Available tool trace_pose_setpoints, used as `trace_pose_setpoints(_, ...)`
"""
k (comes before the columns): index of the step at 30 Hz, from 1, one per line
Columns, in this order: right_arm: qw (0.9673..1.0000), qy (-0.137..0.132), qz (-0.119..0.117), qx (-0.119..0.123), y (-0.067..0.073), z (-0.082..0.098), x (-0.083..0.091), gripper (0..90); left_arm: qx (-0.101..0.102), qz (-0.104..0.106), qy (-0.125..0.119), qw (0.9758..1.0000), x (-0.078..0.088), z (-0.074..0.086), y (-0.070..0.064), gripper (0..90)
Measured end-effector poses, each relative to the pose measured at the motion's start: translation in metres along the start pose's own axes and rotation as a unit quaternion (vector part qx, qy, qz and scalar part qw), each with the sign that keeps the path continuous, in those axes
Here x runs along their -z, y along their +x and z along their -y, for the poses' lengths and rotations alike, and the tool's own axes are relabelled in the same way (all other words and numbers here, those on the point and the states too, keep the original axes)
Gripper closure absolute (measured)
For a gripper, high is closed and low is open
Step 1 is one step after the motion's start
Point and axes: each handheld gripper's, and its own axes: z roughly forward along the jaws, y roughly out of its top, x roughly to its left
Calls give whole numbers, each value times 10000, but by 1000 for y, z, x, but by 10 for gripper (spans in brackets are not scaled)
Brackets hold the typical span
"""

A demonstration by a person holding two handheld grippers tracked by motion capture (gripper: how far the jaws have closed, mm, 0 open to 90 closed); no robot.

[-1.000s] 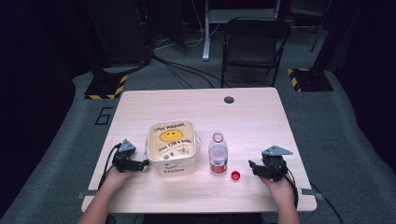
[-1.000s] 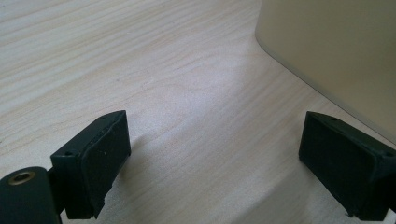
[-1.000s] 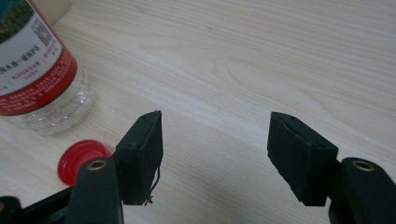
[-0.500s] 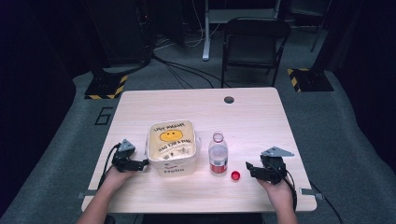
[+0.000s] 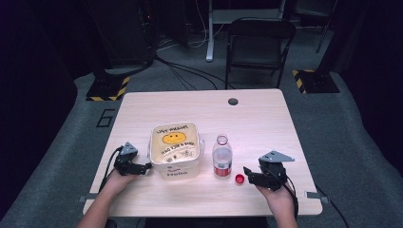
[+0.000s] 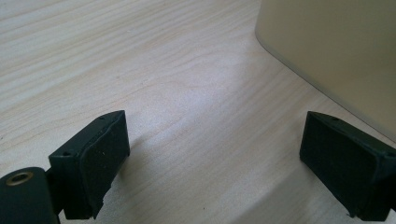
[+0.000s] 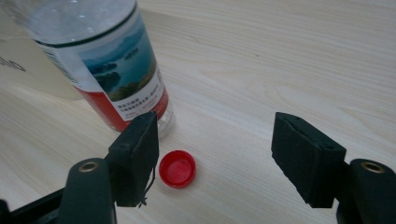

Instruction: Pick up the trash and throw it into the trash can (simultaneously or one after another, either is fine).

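Observation:
A clear uncapped water bottle (image 5: 222, 161) with a red-and-scenic label (image 7: 122, 79) stands upright near the table's front. Its red cap (image 5: 240, 178) lies open side up on the wood just right of it. My right gripper (image 5: 248, 175) rests on the table right of the cap, open, jaws pointing left; the cap (image 7: 177, 169) lies beside the inner face of one jaw, touching nothing. My left gripper (image 5: 145, 166) rests open on the table, its jaws close to the left wall of a cream container (image 5: 167, 167) with a smiley-face lid. That wall (image 6: 336, 51) rises by one jaw.
The light wood table (image 5: 256, 123) has a round cable hole (image 5: 233, 101) near its far edge. A dark chair (image 5: 259, 45) and floor cables lie beyond the table. The person's hands (image 5: 278, 197) come in from the front edge.

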Motion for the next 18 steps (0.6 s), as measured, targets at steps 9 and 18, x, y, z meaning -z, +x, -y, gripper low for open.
trace_pose_setpoints(9, 9998, -107, -81, 144, 16, -12, 13, 266, -79, 45, -11, 10000, 1, 1, 1, 70)
trace_pose_setpoints(18, 9994, -168, -220, 225, 23, -15, 18, 202, -107, 116, -35, 9999, 3, 4, 0, 70)
